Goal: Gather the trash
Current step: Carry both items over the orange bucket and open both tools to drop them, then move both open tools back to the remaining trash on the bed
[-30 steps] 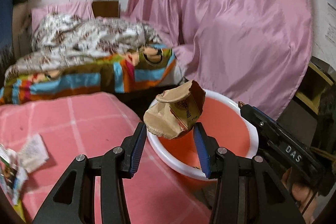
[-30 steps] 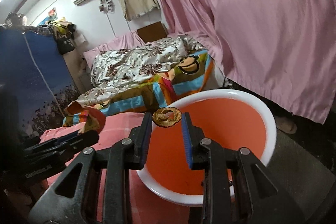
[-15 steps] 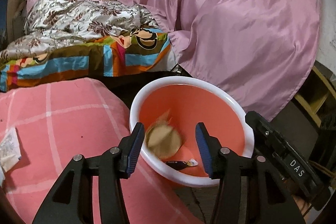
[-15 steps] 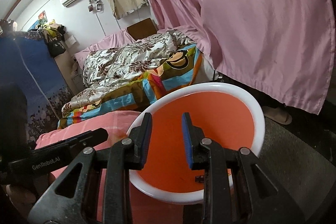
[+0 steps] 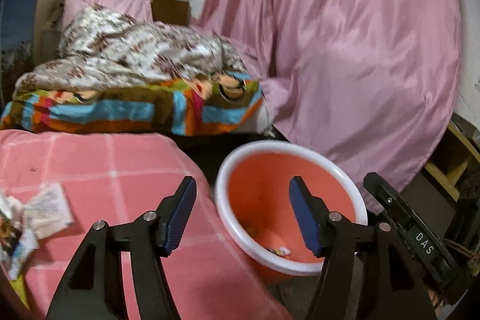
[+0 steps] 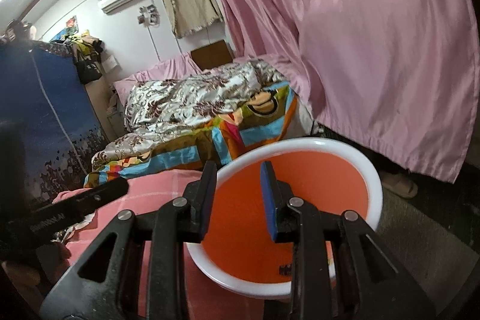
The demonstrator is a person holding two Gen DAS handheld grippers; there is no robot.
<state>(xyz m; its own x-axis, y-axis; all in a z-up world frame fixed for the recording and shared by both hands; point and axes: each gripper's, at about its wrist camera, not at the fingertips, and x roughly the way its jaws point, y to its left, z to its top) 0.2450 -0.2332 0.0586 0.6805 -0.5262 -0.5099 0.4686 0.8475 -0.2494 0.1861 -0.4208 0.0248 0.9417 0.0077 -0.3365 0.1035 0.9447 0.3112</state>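
both grippers stand empty with their jaws apart. left gripper [image 5: 243,213] hangs over the seam between the pink checked cover [image 5: 120,167] and the orange bucket [image 5: 300,149], its right pad over the bucket mouth and its left pad over the cover. right gripper [image 6: 238,197] sits above the near side of the bucket [image 6: 372,170], jaws narrower but clearly parted, nothing between them. inside the bucket, scraps [image 5: 277,250] lie at the bottom; their detail is too blurred to identify. remaining trash to collect is the crumpled paper and wrappers [image 5: 33,212] lying on the cover at the far left of the left wrist view, well apart from the left gripper and on the opposite side of it from the bucket. judgement on handling: this material looks light, thin and soft, so it should crush rather than resist; it is not fragile, but a flat sheet may slip or flutter out of a shallow pinch. recommended hold: close on a raised crumple or a folded edge, not on a flat face pressed to the cover. the soft cover may bunch into the pads if the approach goes too deep. the left gripper is probably the nearer tool for that pickup.
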